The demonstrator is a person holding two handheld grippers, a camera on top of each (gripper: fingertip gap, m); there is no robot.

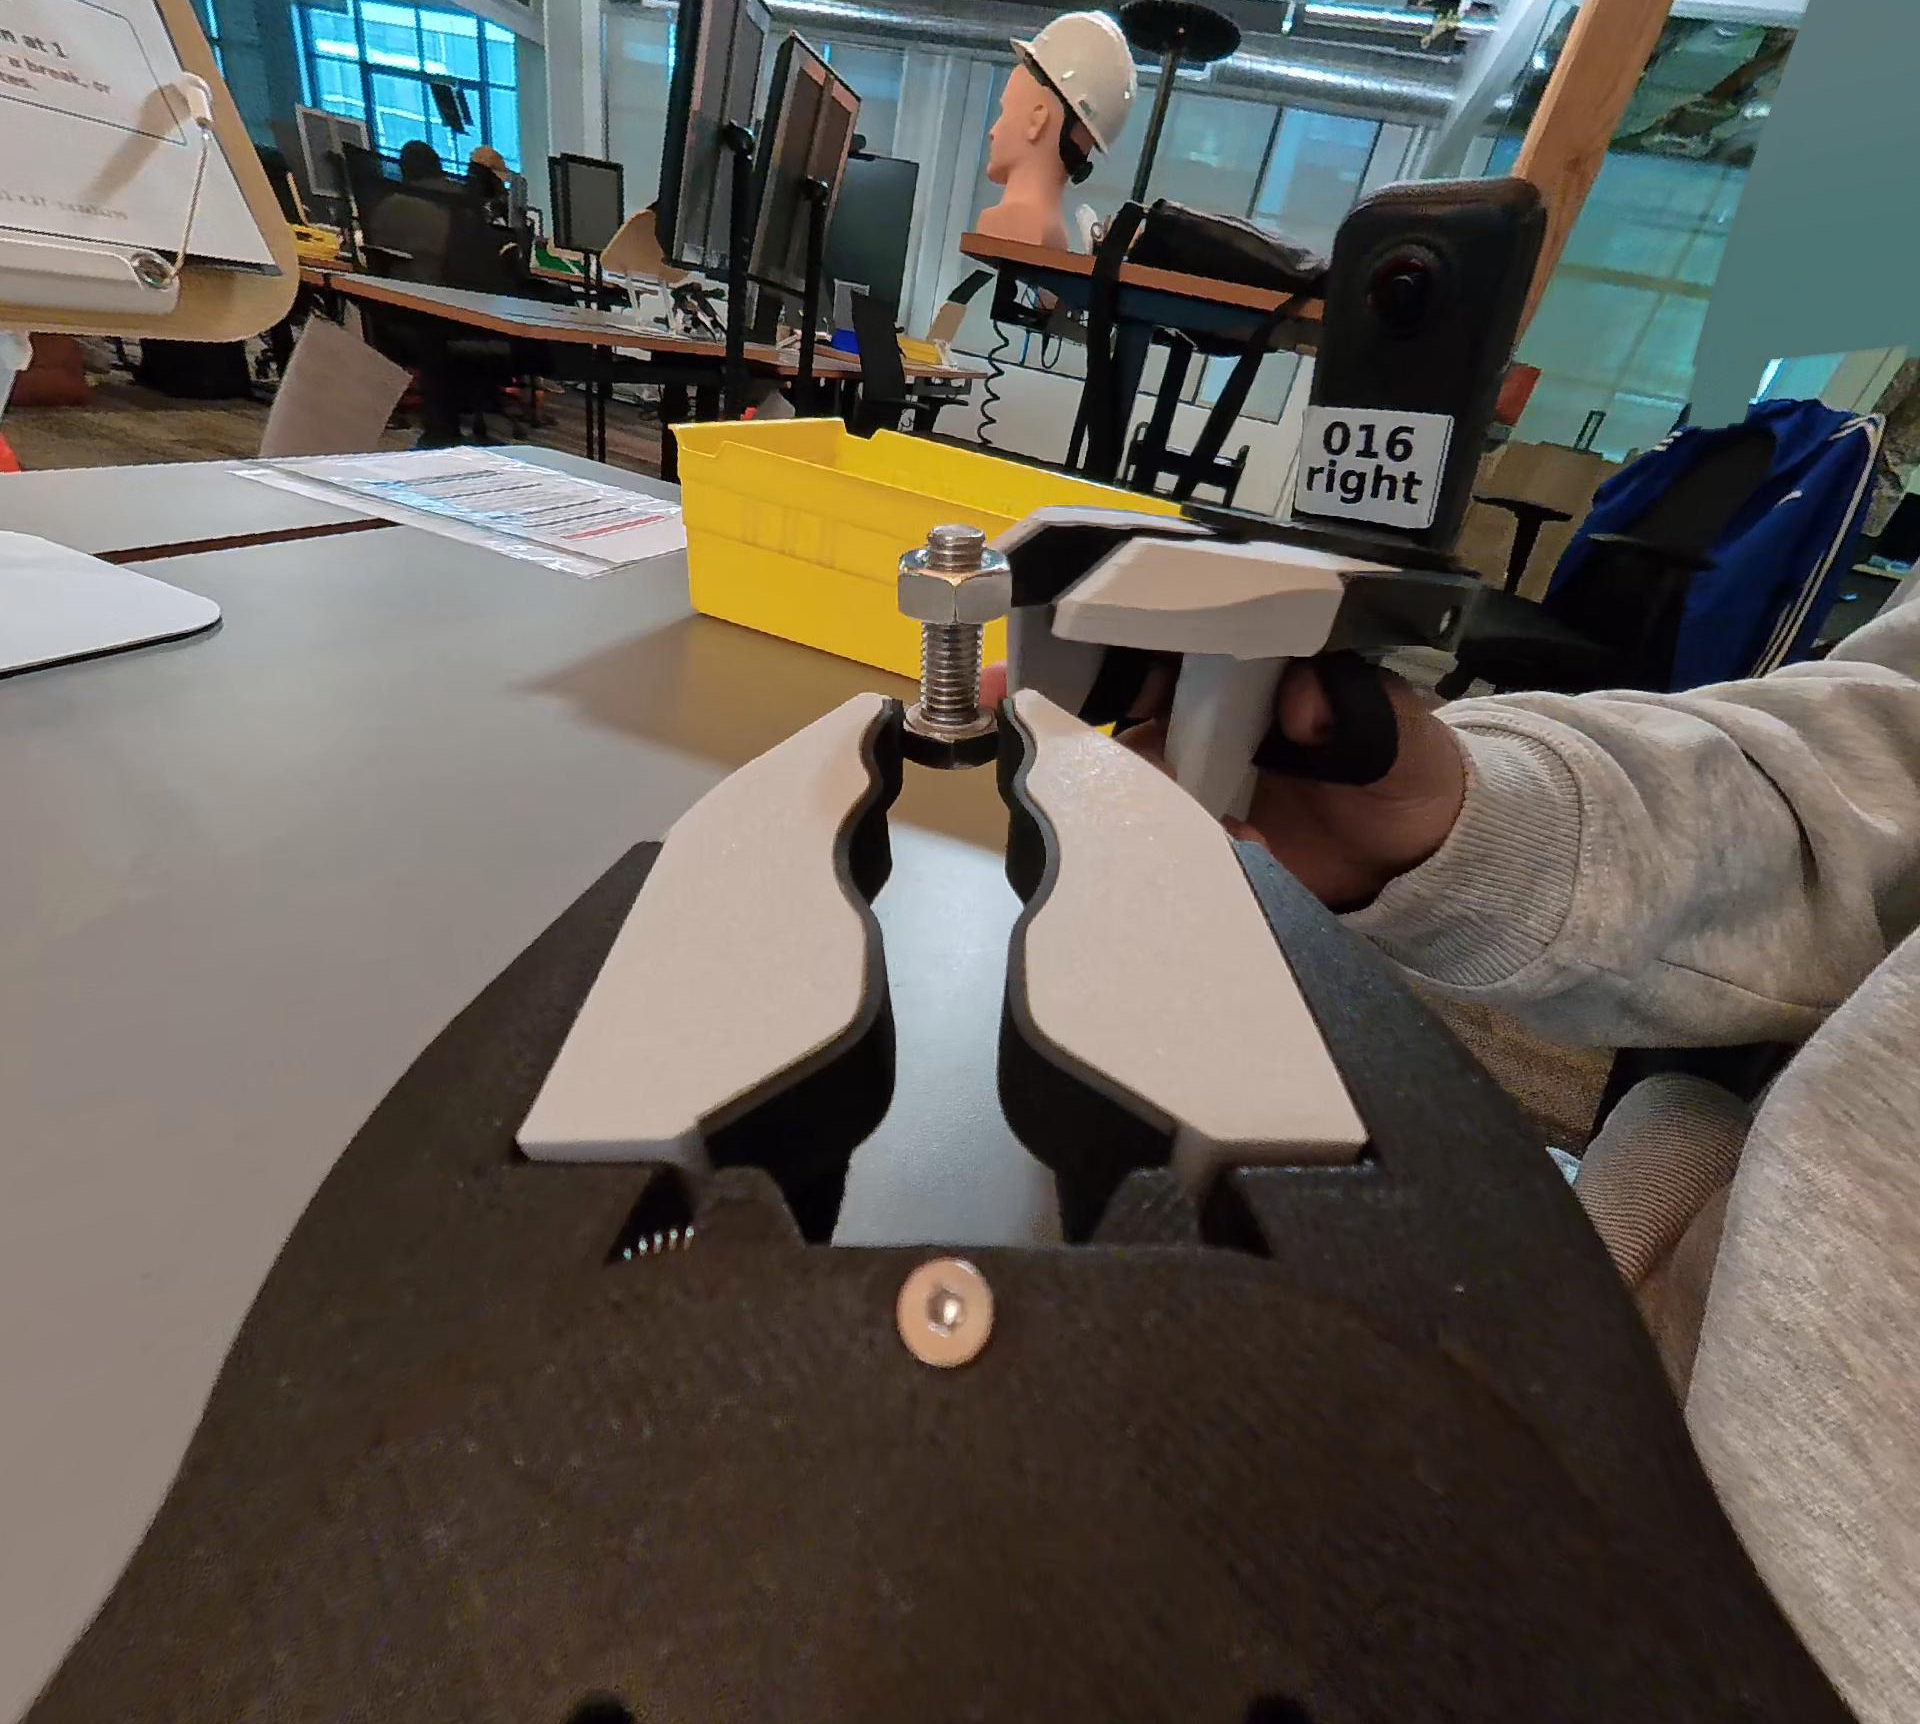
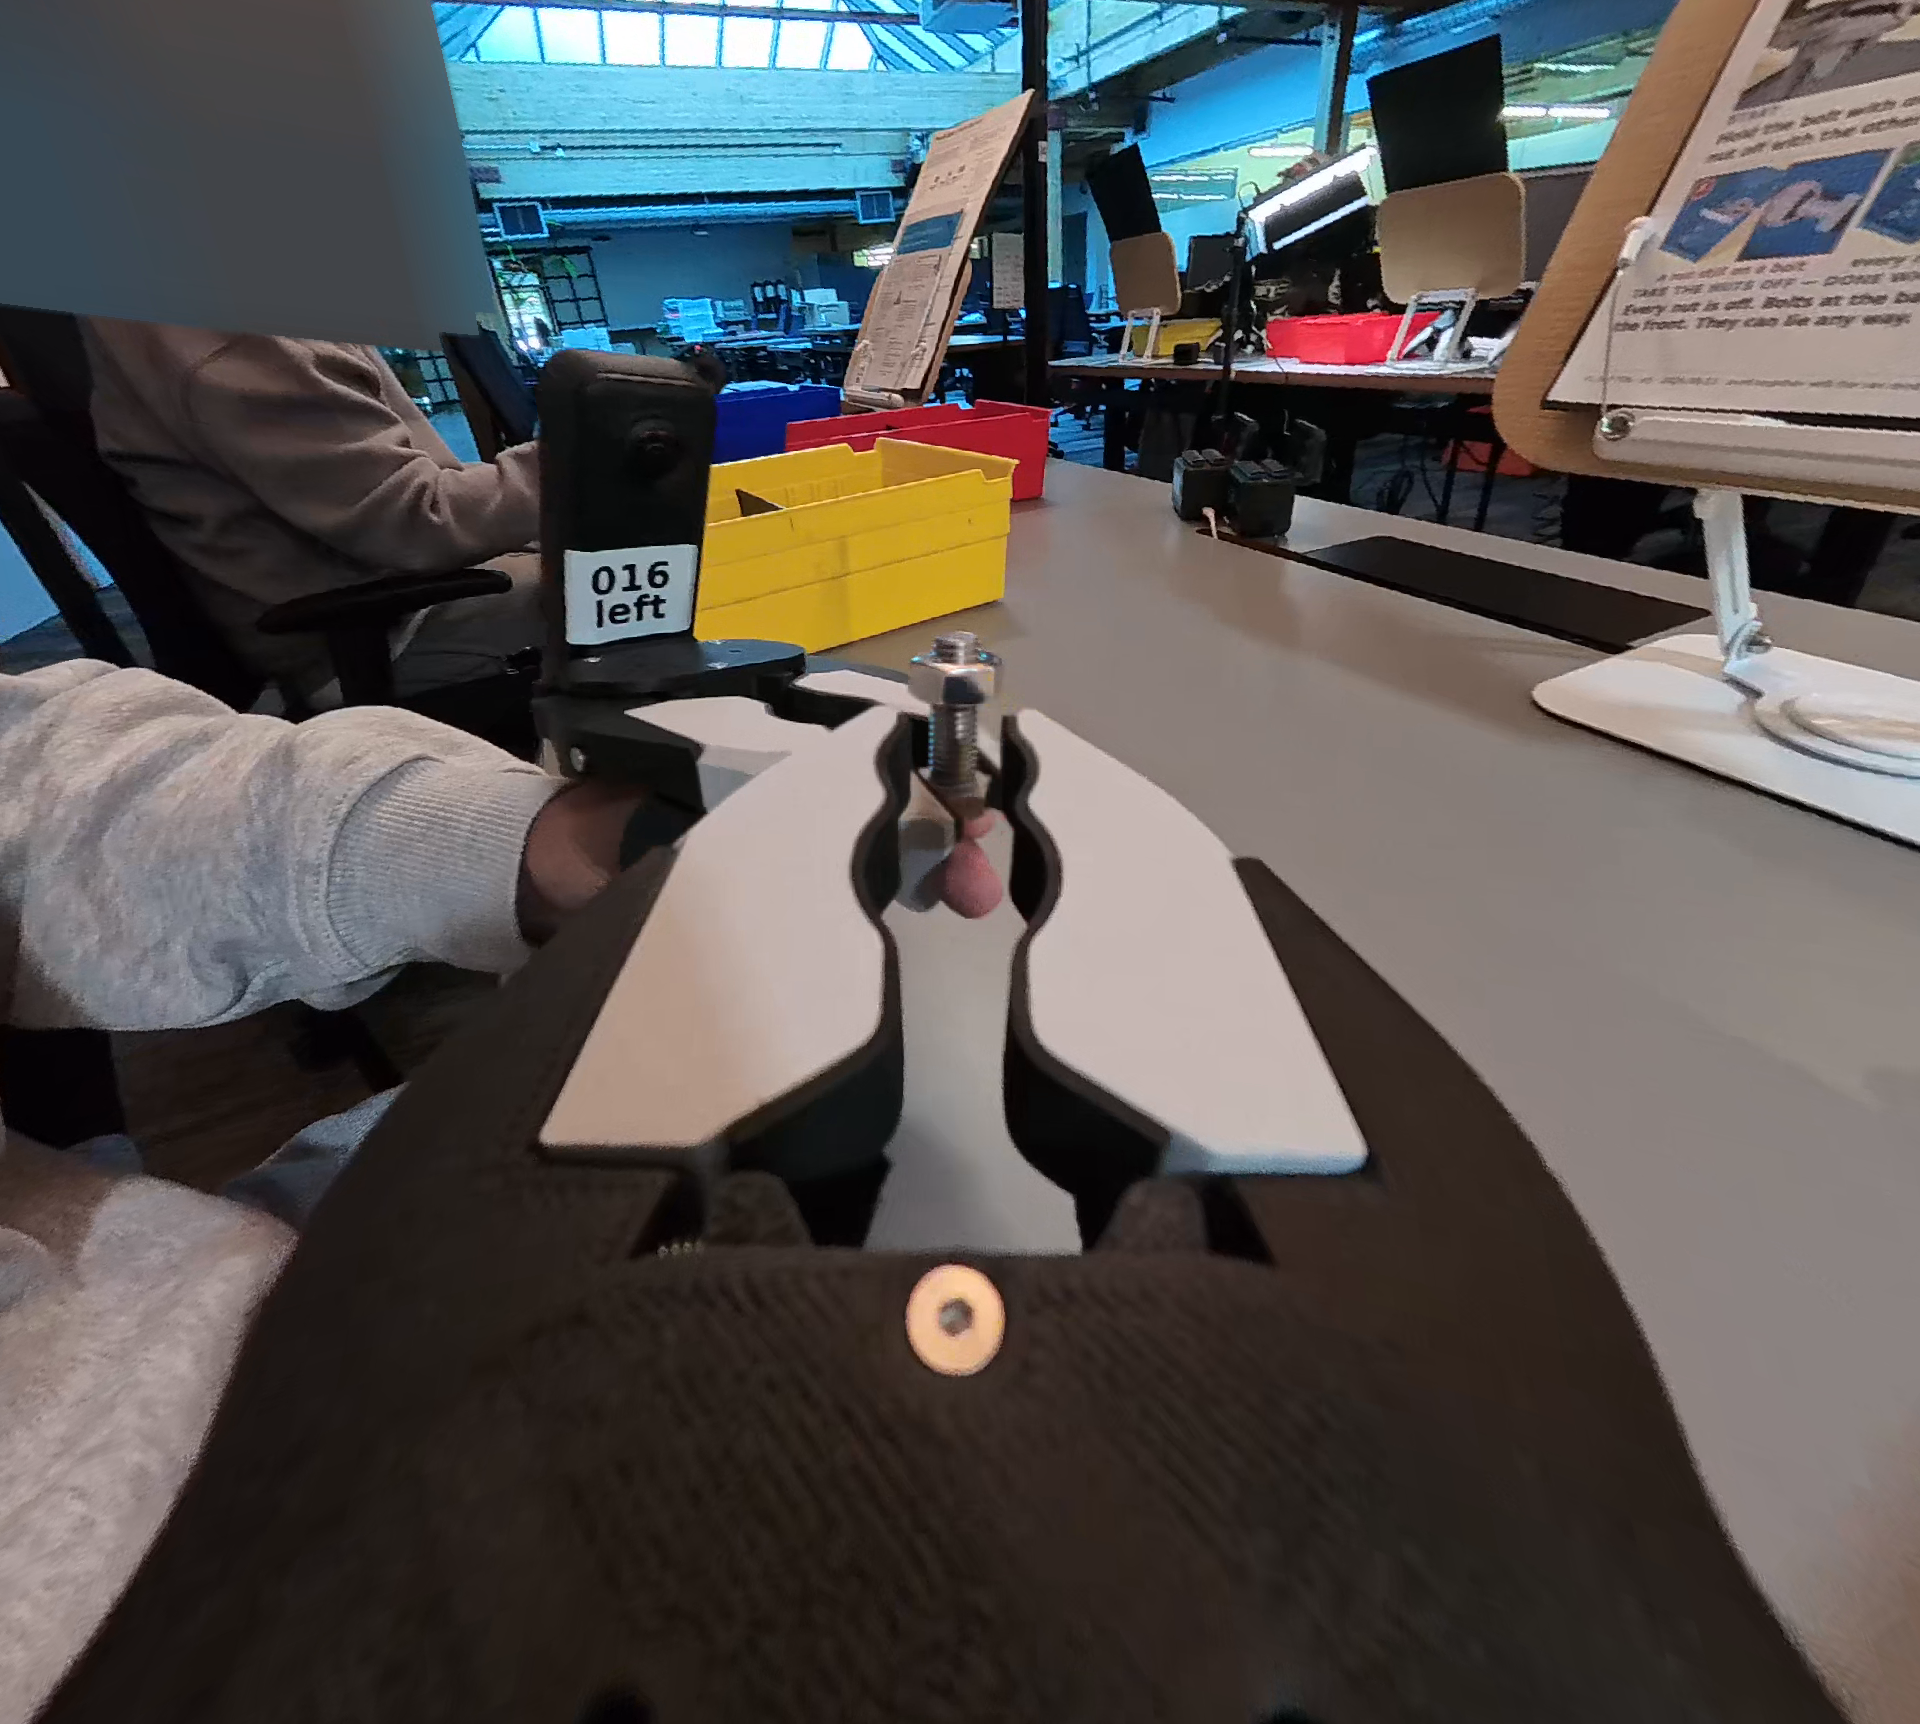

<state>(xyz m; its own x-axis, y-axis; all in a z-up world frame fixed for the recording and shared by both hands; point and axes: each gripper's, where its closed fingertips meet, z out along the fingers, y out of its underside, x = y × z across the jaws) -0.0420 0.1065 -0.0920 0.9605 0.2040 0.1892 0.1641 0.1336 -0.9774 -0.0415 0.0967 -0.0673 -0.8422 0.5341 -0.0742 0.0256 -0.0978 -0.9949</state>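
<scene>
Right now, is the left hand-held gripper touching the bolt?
Touching. Left wrist view: the left hand-held gripper pinches the upright bolt at its base, no gap at either side.

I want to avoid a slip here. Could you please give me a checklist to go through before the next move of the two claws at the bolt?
1. Left claw shut on the lower end of the bolt: ok.
2. Bolt upright, held clear above the table: ok.
3. Nut seated near the top of the thread: ok.
4. Right claw at the height of the nut: ok, its tips are beside the nut.
5. Right claw closed on the nut: not ok, its fingers stand apart and the nut looks to be just beyond the tips.
6. Yellow bin apart from both claws: ok, it sits behind the bolt.
</scene>
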